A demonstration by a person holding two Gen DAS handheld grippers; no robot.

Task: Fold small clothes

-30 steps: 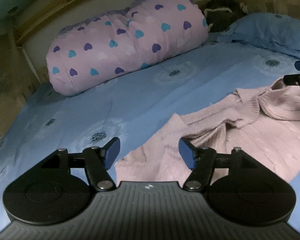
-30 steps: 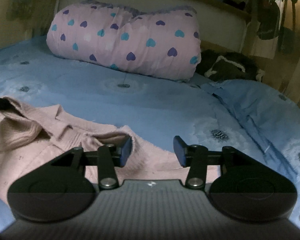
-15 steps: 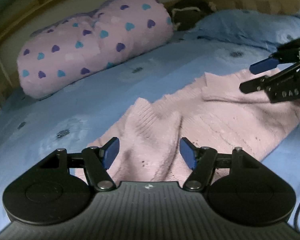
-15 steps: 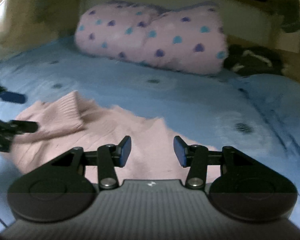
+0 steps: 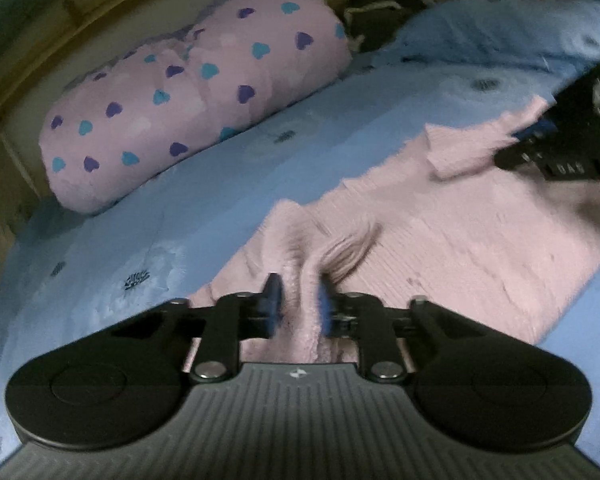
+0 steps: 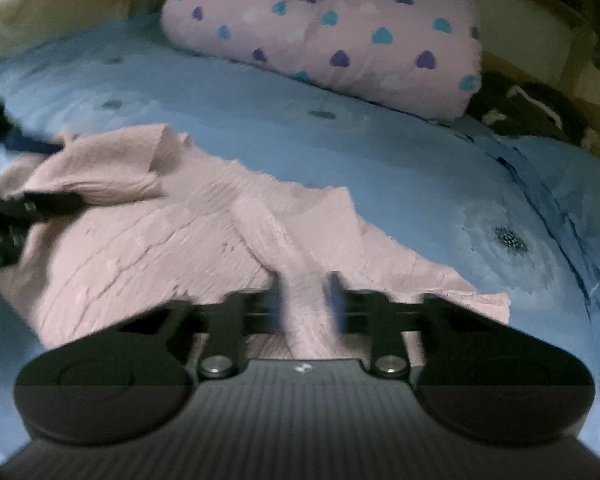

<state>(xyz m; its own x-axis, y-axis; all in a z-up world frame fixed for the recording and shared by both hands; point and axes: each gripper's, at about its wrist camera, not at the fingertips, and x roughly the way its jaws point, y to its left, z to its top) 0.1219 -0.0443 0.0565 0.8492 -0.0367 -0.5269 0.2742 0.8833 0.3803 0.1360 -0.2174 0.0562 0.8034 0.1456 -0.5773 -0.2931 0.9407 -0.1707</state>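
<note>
On the blue bedsheet (image 5: 228, 184), we are closing both grippers, wide open a second ago, left (image 5: 299, 304) and right (image 6: 306, 300), on ridges of the pink sweater (image 5: 460, 248), readying the fold

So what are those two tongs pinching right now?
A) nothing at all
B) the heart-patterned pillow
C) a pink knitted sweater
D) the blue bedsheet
C: both the left tongs and the right tongs are closing with a ridge of the pink knitted sweater bunched between their blue pads, well short of the heart-patterned pillow.
</note>
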